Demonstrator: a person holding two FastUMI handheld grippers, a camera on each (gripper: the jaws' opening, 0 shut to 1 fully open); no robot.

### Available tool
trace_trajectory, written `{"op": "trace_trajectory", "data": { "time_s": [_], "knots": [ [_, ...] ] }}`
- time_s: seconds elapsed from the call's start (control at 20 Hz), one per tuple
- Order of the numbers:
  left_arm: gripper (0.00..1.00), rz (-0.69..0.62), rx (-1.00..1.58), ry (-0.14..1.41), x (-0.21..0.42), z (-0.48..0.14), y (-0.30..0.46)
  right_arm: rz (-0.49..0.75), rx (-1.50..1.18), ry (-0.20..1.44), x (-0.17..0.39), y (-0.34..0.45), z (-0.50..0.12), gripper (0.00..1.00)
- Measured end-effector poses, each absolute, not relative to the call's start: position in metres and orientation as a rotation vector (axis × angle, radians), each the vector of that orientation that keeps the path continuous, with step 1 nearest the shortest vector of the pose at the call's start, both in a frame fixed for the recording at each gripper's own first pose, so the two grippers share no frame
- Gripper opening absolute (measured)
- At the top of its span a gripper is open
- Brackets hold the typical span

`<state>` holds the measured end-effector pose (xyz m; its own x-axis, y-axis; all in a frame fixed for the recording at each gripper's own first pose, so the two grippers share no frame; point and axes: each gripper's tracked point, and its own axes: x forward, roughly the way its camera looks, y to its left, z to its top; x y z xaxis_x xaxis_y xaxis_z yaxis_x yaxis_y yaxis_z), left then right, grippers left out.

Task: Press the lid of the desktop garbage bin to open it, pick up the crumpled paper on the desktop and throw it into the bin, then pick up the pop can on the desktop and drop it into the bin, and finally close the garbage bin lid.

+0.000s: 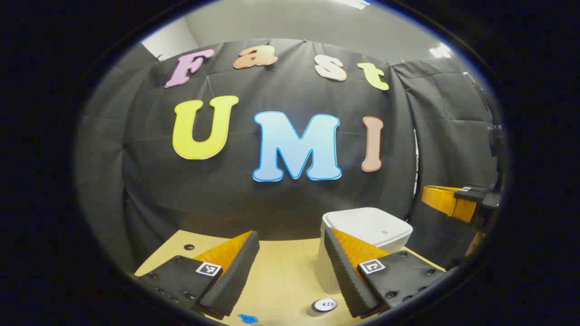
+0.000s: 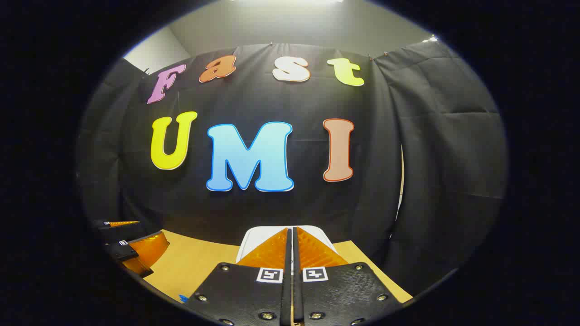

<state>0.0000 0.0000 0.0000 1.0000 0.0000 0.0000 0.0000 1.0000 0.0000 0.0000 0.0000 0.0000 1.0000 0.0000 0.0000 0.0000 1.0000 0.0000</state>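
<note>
The white desktop bin point(image 1: 372, 225) stands at the table's far right with its lid down flat. A pop can point(image 1: 324, 304) stands upright in front of the bin, seen from above between my left gripper's fingers. My left gripper point(image 1: 290, 235) is open above the table with nothing in it, its right finger overlapping the bin's front. My right gripper point(image 2: 290, 230) is shut with nothing between its fingers, and it points at the bin point(image 2: 253, 239), whose lid shows just behind its fingertips. I cannot tell if the tips touch the lid.
The tan table point(image 1: 281, 271) ends at the black cloth wall behind the bin. A small blue thing point(image 1: 247, 318) lies at the near edge. The right gripper point(image 1: 453, 203) hovers right of the bin; the left gripper point(image 2: 140, 249) sits far left.
</note>
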Motion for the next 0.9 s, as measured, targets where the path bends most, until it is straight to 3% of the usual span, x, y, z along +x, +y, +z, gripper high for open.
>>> {"op": "trace_trajectory", "data": {
  "time_s": [0.9],
  "knots": [
    [0.94,0.026,-0.006,0.011,0.0,-0.004,0.005,0.044,0.026,0.085,0.015,0.005,-0.023,0.01]
  ]
}}
